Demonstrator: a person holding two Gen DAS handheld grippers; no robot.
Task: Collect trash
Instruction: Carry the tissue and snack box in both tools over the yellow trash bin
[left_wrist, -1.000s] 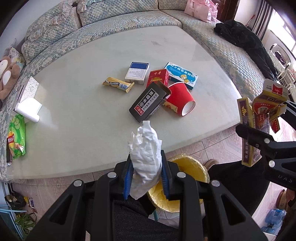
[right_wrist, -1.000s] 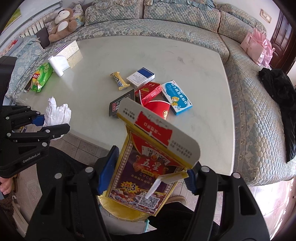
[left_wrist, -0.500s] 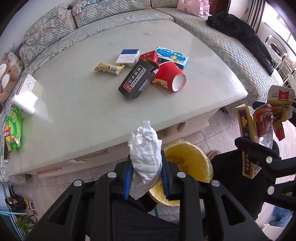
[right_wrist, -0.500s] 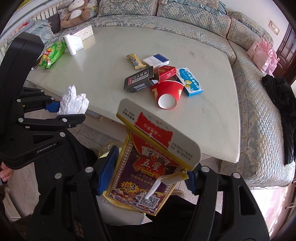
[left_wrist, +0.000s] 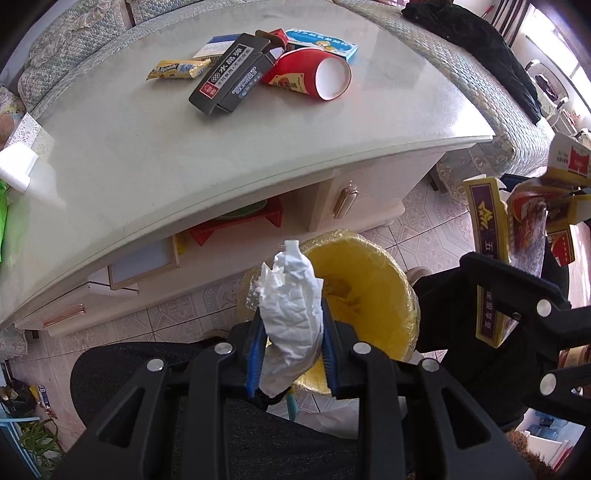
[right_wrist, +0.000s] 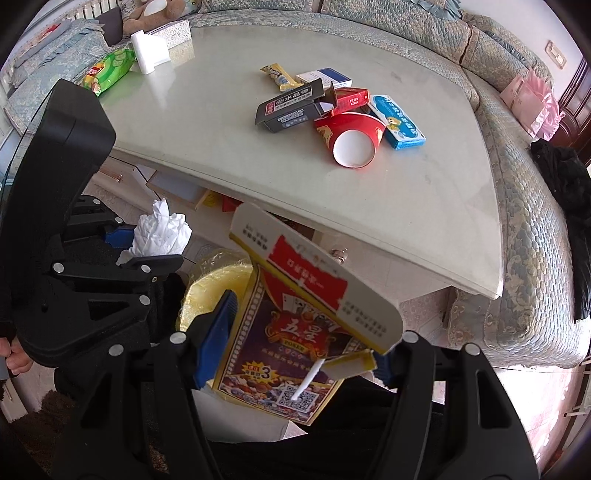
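The crumpled tissue (left_wrist: 291, 317) is pinched tight between the blue pads of the left tongs (left_wrist: 291, 343), sticking up out of them, right over the yellow bin (left_wrist: 369, 288) that sits on the tiled floor (left_wrist: 424, 229) in front of the desk (left_wrist: 184, 155). The bin has a clear plastic liner and looks mostly hollow from here.

The right tongs (right_wrist: 295, 354) are clamped on an opened card box (right_wrist: 291, 350), a purple and red one with its flap hanging open, tilted and held just above the near rim of the same bin. In the left view that box shows up off to the right of the bin.

Up on the desk, far from the tongs, there's still a little heap: a red paper cup (right_wrist: 351, 136) lying on its side, a black box (right_wrist: 291, 107) with its end open, a red pack (right_wrist: 351, 99), a blue and white box (right_wrist: 399, 122), a white and blue pack (right_wrist: 325, 77) and a yellow snack wrapper (right_wrist: 277, 77). At the far left end sit a white roll (right_wrist: 149, 50) and a green snack bag (right_wrist: 107, 70). A sofa (right_wrist: 424, 33) wraps around the far side.
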